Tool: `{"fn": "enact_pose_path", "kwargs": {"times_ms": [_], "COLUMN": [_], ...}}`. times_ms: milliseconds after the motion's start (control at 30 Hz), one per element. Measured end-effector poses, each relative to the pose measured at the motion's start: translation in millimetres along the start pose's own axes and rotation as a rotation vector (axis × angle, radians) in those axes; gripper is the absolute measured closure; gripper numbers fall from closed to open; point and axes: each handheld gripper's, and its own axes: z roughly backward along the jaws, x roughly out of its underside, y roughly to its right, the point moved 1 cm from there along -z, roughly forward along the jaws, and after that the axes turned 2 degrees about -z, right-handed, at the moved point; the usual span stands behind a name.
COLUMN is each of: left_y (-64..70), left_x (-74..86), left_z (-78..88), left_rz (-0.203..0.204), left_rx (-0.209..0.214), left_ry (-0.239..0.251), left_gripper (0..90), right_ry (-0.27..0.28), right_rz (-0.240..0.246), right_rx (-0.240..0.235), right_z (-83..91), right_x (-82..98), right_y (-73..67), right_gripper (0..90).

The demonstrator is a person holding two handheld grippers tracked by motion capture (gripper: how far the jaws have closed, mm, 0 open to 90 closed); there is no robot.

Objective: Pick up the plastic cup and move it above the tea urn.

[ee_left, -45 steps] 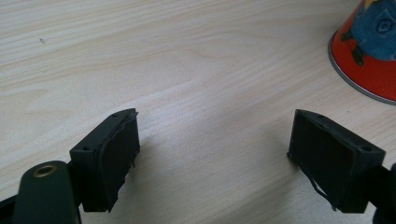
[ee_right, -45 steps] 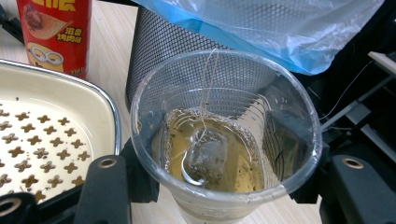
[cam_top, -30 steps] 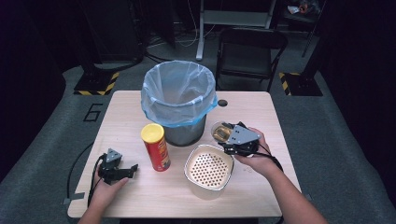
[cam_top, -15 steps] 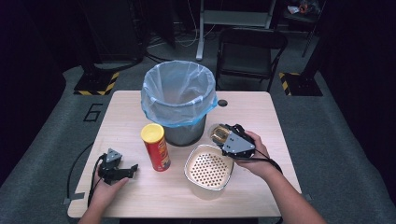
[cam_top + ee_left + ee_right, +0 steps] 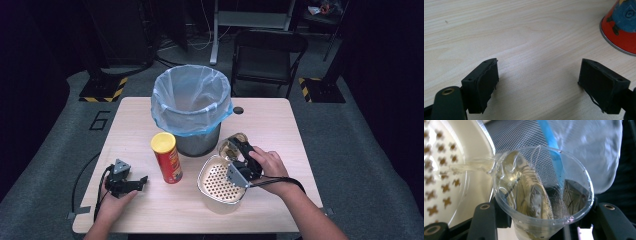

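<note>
So the clear plastic cup (image 5: 541,195) is clamped in the right gripper (image 5: 239,159) and has been tipped over the rim of the perforated bowl (image 5: 210,172) near the table's (image 5: 300,150) right edge; a second ago it was held upright, closer to the bin (image 5: 192,102). Liquid looks to be running out, so the pour is probably underway. The left gripper (image 5: 539,82) is parked apart, nothing in it, beside the chips can (image 5: 166,157).

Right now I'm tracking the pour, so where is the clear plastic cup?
The clear plastic cup sits tilted in the right gripper, at the far rim of the perforated bowl, beside the lined bin.
</note>
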Motion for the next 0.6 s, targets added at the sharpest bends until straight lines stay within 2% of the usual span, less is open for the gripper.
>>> {"fn": "enact_pose_path", "kwargs": {"times_ms": [33,200,333,400,467,600], "left_y": [0.1,0.1,-0.2,0.1,0.1,0.1], "left_x": [0.1,0.0,-0.1,0.0,0.1,0.0], "left_z": [0.2,0.0,-0.2,0.1,0.1,0.2], "left_rz": [0.001,0.001,-0.002,0.001,0.001,0.001], "left_rx": [0.001,0.0,-0.001,0.001,0.001,0.001], "left_ry": [-0.002,0.0,0.002,-0.002,-0.002,-0.002], "left_gripper": [15.8,15.8,15.8,15.8,15.8,15.8], "right_ry": [-0.004,-0.017,-0.019,-0.024,-0.027,-0.022], "right_rz": [0.08,0.265,0.367,0.386,0.445,0.477], "right_rx": [0.008,0.05,0.084,0.082,0.124,0.139], "right_z": [0.9,4.8,6.5,6.4,7.0,8.5], "right_x": [-3.2,-9.5,-12.0,-12.3,-12.9,-15.1], "right_y": [-4.3,-13.1,-16.4,-17.6,-20.5,-18.1], "right_gripper": [43.6,44.0,43.9,43.9,44.0,44.0]}}
